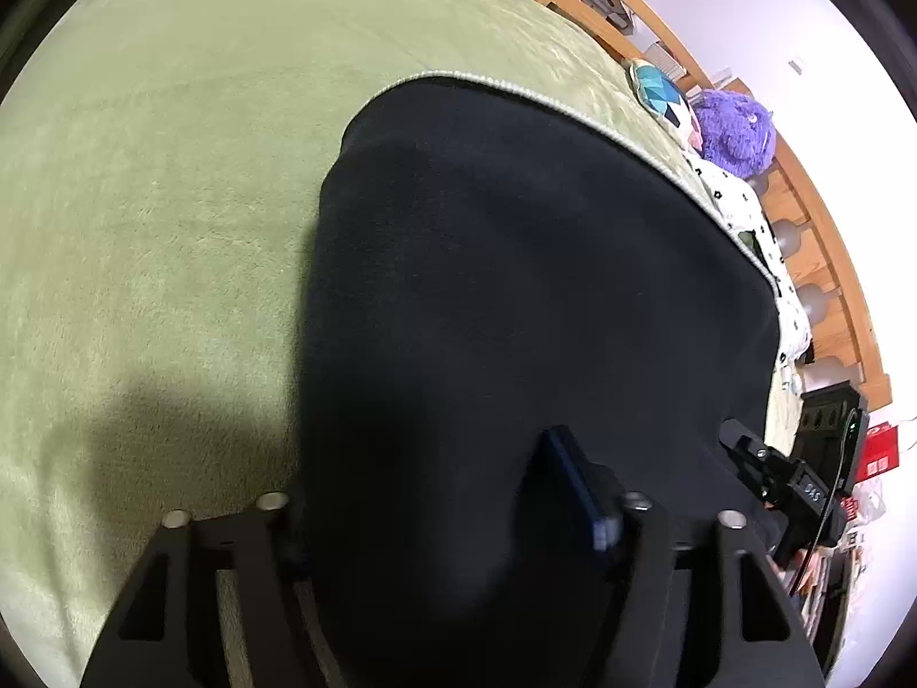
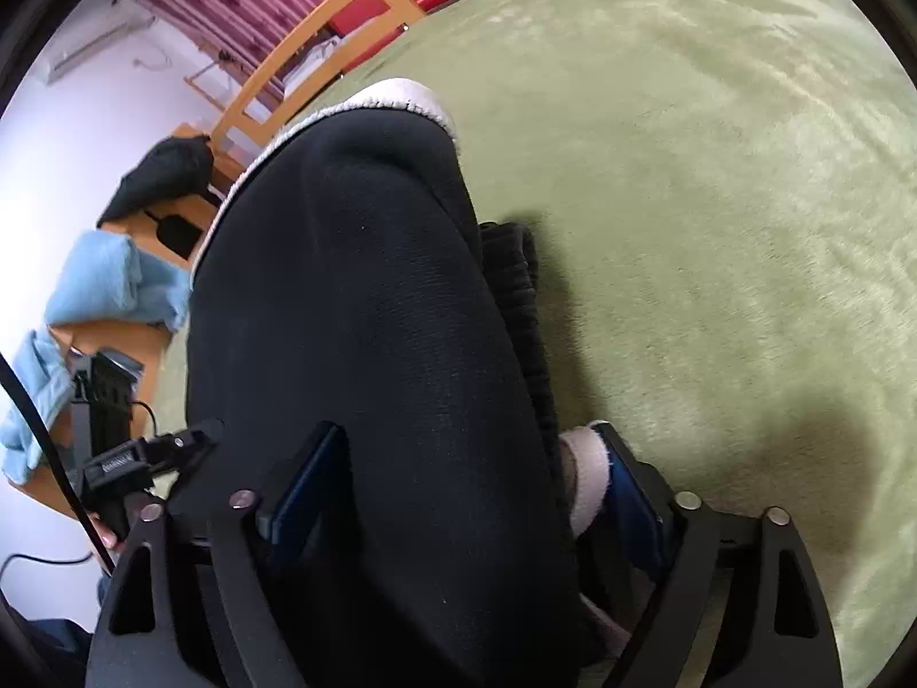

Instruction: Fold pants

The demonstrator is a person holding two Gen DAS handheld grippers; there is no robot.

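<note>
The black pants (image 1: 516, 286) lie on a green blanket (image 1: 172, 172) and run away from both cameras. My left gripper (image 1: 435, 493) is shut on the near end of the pants; only its right blue pad shows, the left one is under the cloth. In the right wrist view the pants (image 2: 355, 315) fill the middle, with a ribbed cuff or waistband (image 2: 516, 286) showing at their right side. My right gripper (image 2: 464, 487) is shut on the pants, with a pale inner lining (image 2: 584, 476) bunched against its right pad. The other gripper (image 2: 143, 458) shows at the left.
The blanket's white stitched edge (image 1: 516, 83) runs behind the pants. A purple plush toy (image 1: 736, 132) and a blue patterned cushion (image 1: 659, 92) lie by the wooden bed frame (image 1: 814, 241). Light blue cloth (image 2: 109, 281) and a dark garment (image 2: 160, 178) lie on wooden furniture at the left.
</note>
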